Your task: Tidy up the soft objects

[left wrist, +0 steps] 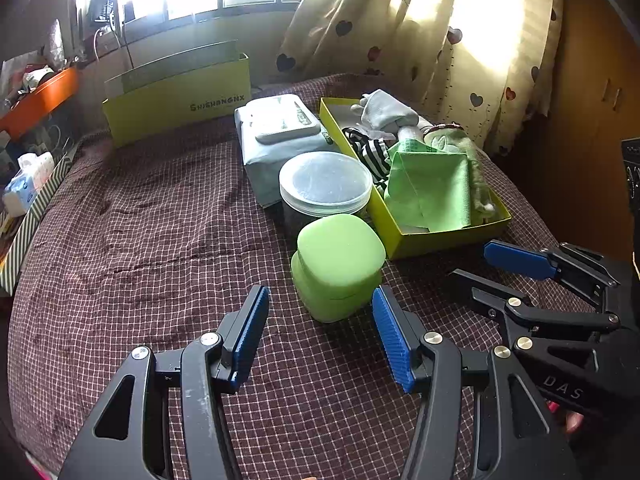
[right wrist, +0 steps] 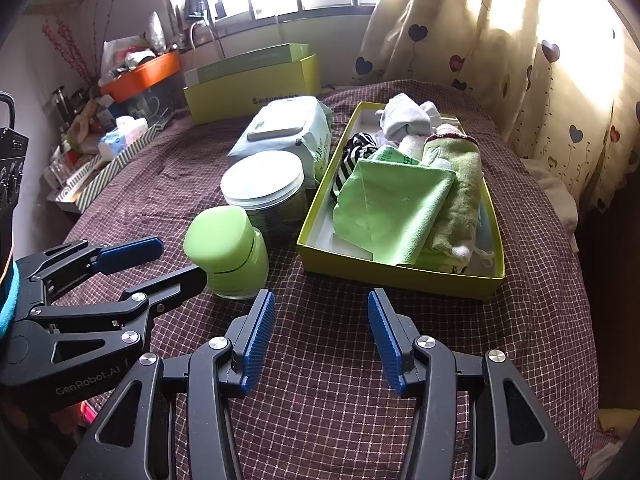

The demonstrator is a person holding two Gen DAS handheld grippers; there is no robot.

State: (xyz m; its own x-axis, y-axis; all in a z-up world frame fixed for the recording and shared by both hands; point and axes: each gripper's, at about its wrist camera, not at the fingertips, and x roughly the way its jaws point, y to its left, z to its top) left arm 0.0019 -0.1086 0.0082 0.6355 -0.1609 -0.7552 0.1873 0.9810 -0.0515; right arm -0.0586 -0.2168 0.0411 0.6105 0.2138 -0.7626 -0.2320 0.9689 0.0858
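A shallow yellow-green box [left wrist: 404,240] [right wrist: 384,272] on the checked cloth holds soft things: a light green cloth [left wrist: 432,188] [right wrist: 392,208], a dark green towel [right wrist: 460,196], white socks [left wrist: 384,114] [right wrist: 404,118] and a striped black-and-white piece [left wrist: 372,152] [right wrist: 352,152]. My left gripper [left wrist: 320,332] is open and empty, just short of a green lidded jar [left wrist: 338,268] [right wrist: 228,252]. My right gripper [right wrist: 321,340] is open and empty, near the box's front edge. Each gripper shows in the other's view, the right one [left wrist: 492,272] and the left one [right wrist: 168,260].
A clear round tub [left wrist: 326,184] [right wrist: 266,188] and a pack of wipes [left wrist: 280,136] [right wrist: 284,132] stand behind the jar. An open green box [left wrist: 176,100] [right wrist: 248,84] stands at the back. A striped tray [right wrist: 108,168] with clutter lies at the left. A curtain [right wrist: 520,60] hangs at the right.
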